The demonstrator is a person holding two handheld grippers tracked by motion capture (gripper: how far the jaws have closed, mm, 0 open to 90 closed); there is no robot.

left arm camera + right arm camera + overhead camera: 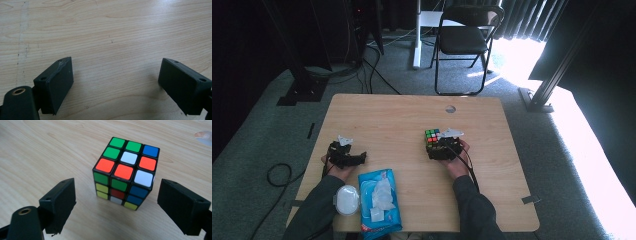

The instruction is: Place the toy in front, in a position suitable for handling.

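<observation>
Two hand-held tongs over a wooden table [377, 115], the right pair open just short of a puzzle cube.

The puzzle cube [125, 173] is black-edged with scrambled stickers: green, white, blue and orange-red on top, green, yellow, red, white and blue on its sides. It stands flat on the table, right of the middle, about halfway between the far and near edges. The right tongs [117, 202] are open wide, with the cube just beyond the gap and not touching either jaw. The left tongs [115, 82] are open too, over bare wood near the left edge. By the near edge on the left lie a blue pack of wipes [379, 200] and a round white lid [347, 200] beside it, well apart from the cube. Nothing stands between the right tongs and the cube.
</observation>
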